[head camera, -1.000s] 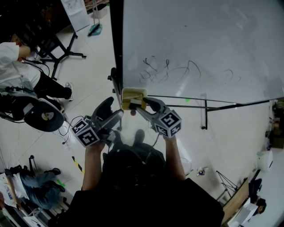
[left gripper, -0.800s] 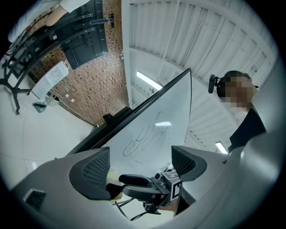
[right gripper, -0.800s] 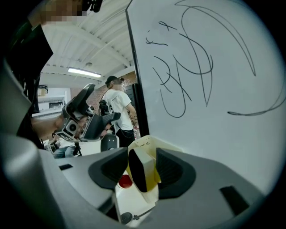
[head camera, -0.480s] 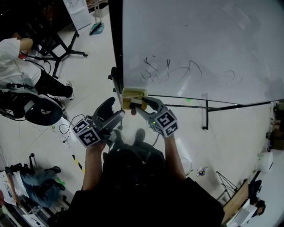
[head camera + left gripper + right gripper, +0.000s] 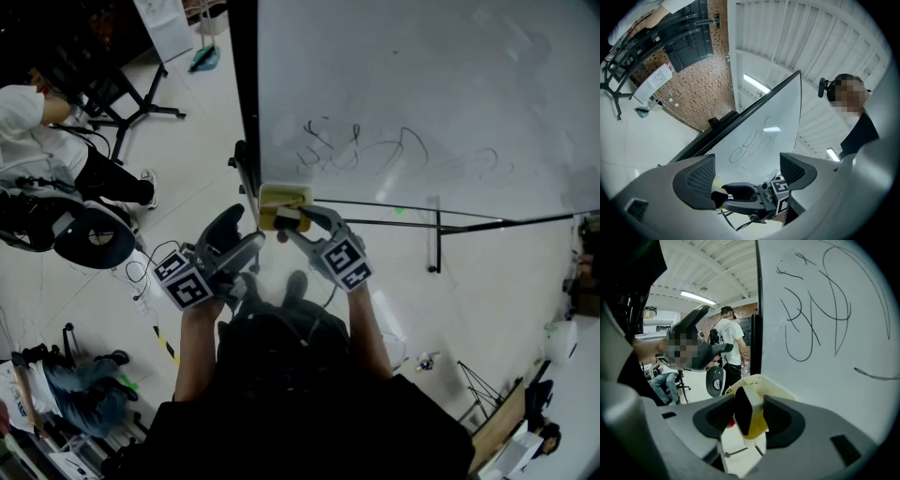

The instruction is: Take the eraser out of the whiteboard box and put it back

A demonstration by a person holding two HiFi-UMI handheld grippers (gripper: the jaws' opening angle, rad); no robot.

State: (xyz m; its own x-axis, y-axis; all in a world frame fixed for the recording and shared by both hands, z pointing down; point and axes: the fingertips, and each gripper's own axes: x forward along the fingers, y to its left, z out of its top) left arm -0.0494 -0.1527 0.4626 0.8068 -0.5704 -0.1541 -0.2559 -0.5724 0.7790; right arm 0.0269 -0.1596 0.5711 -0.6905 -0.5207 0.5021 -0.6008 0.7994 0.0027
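Note:
A yellowish box (image 5: 284,198) hangs at the lower left corner of the whiteboard (image 5: 422,84). In the right gripper view the eraser (image 5: 746,409), yellow with a black felt face, stands upright between the jaws just in front of the box (image 5: 761,384). My right gripper (image 5: 293,221) is shut on the eraser at the box's front edge. My left gripper (image 5: 238,236) hangs open just left of the box, holding nothing. In the left gripper view its jaws (image 5: 749,176) frame the right gripper and the scribbled board.
Black scribbles (image 5: 361,150) cover the board's lower part. The board's dark frame (image 5: 246,103) and stand bars (image 5: 436,226) run close by. A seated person (image 5: 33,131) and an office chair (image 5: 89,242) are at the left; another person (image 5: 80,403) sits at the lower left.
The right gripper's marker cube has shifted slightly left and turned a little; its jaws stay at the box with the eraser. The left gripper has hardly moved.

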